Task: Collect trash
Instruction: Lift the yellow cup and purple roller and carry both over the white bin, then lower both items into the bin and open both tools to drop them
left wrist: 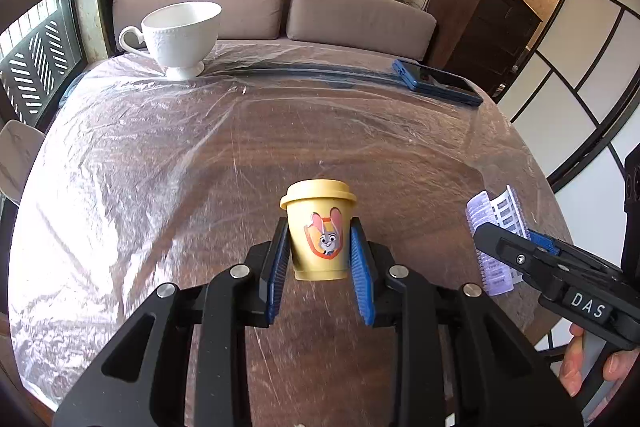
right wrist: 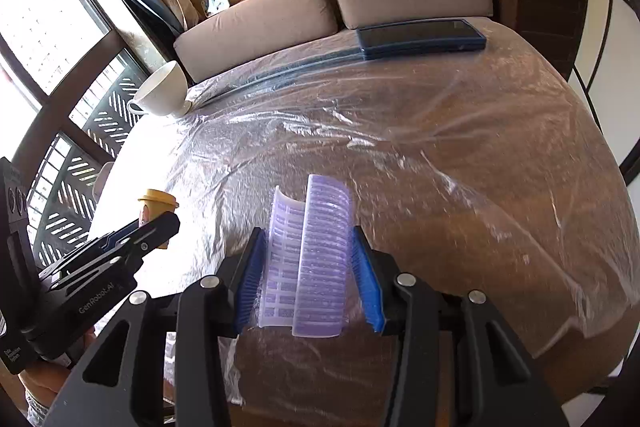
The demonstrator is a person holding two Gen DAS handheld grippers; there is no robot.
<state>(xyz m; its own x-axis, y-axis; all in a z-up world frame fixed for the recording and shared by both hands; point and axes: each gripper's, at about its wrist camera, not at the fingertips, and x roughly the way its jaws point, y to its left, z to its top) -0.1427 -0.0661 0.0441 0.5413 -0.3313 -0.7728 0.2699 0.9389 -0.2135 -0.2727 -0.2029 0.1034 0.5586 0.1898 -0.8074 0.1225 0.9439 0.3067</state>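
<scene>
My left gripper [left wrist: 319, 233] is shut on a small yellow lidded cup [left wrist: 319, 227] with a cartoon rabbit on it, its blue pads against both sides, just above the table. My right gripper [right wrist: 308, 241] is shut on a curled lilac and white plastic wrapper [right wrist: 310, 259], held close over the table. The wrapper [left wrist: 494, 227] and the right gripper [left wrist: 504, 243] also show at the right of the left wrist view. The cup [right wrist: 158, 203] and the left gripper [right wrist: 160, 223] show at the left of the right wrist view.
The round wooden table [left wrist: 248, 147] is covered with crinkled clear plastic film. A white teacup [left wrist: 178, 35] stands at its far left and a dark blue phone [left wrist: 438, 83] lies at its far right. A brown sofa [left wrist: 272, 7] is behind the table.
</scene>
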